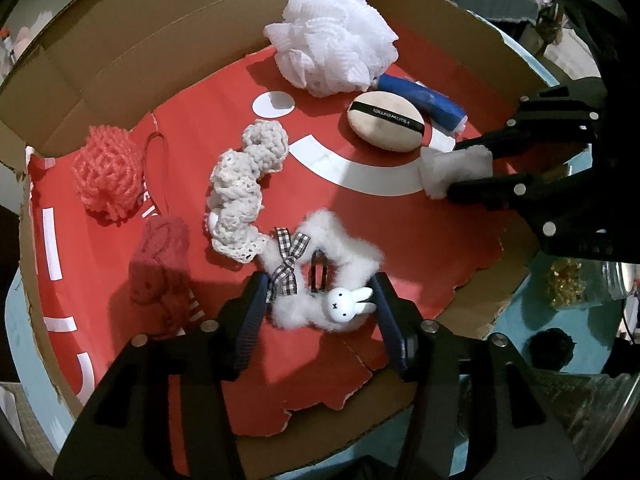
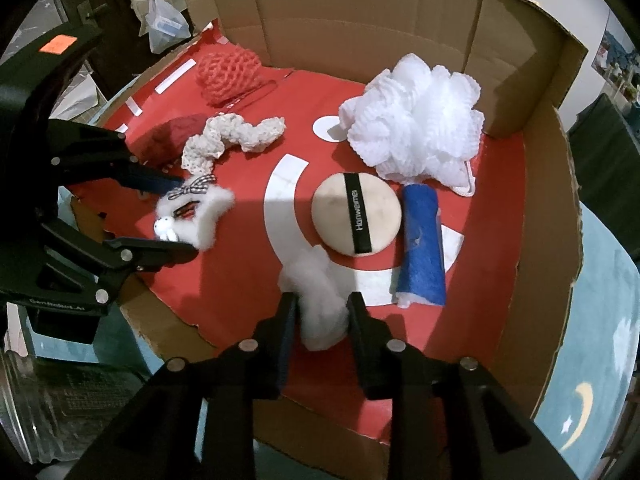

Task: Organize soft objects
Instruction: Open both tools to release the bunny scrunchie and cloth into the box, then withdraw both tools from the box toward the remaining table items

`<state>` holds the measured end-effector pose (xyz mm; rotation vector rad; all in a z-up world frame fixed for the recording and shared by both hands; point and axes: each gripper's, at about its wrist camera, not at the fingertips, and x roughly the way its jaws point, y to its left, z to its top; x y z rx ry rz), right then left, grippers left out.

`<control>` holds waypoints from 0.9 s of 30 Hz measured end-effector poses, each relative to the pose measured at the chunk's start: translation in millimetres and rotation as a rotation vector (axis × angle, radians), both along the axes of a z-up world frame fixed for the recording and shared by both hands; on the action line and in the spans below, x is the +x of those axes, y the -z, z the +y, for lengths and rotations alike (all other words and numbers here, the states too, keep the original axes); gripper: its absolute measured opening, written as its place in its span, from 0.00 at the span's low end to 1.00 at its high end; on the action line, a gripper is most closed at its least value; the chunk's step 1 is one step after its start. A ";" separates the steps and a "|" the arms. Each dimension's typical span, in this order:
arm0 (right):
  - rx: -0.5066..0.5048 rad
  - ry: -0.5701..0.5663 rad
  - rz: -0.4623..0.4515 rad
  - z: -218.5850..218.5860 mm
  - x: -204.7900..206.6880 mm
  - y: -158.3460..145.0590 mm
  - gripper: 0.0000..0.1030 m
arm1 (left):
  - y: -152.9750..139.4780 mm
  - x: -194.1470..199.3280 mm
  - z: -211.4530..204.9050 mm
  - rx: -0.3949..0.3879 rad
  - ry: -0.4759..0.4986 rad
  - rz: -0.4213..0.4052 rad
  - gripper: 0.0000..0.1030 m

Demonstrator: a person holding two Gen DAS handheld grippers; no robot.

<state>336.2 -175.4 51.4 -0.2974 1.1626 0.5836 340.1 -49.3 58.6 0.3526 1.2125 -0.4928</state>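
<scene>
A white fluffy scrunchie with a checked bow and a rabbit charm (image 1: pixel 320 280) lies on the red floor of the cardboard box (image 1: pixel 120 40). My left gripper (image 1: pixel 320 304) stands around it, its jaws touching both sides; it also shows in the right wrist view (image 2: pixel 188 216). My right gripper (image 2: pixel 322 304) is shut on a white cotton tuft (image 2: pixel 320 304), also seen in the left wrist view (image 1: pixel 452 172). A cream powder puff (image 2: pixel 356 216), a blue rolled cloth (image 2: pixel 422 244) and a white bath pouf (image 2: pixel 416 120) lie beyond.
A knitted white-grey scrunchie (image 1: pixel 244 184), a coral mesh pouf (image 1: pixel 108 168) and a dark red cloth (image 1: pixel 160 264) lie on the left. Cardboard walls (image 2: pixel 360 20) stand behind. A glass jar (image 1: pixel 588 284) stands on the teal surface outside the box.
</scene>
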 end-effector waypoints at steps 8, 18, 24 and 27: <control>-0.010 0.002 -0.021 -0.2 -2.7 -4.8 0.46 | -3.7 -0.9 4.8 -0.008 -0.011 -0.010 0.58; 0.019 0.041 -0.112 -11.4 -22.3 -42.2 0.68 | -32.4 -13.9 24.5 -0.027 -0.073 -0.087 0.70; 0.074 0.084 -0.195 -25.0 -47.1 -78.7 0.79 | -68.8 -43.7 38.7 -0.035 -0.141 -0.206 0.72; 0.097 0.100 -0.246 -29.6 -65.7 -96.1 0.85 | -84.3 -61.6 44.3 -0.033 -0.183 -0.278 0.73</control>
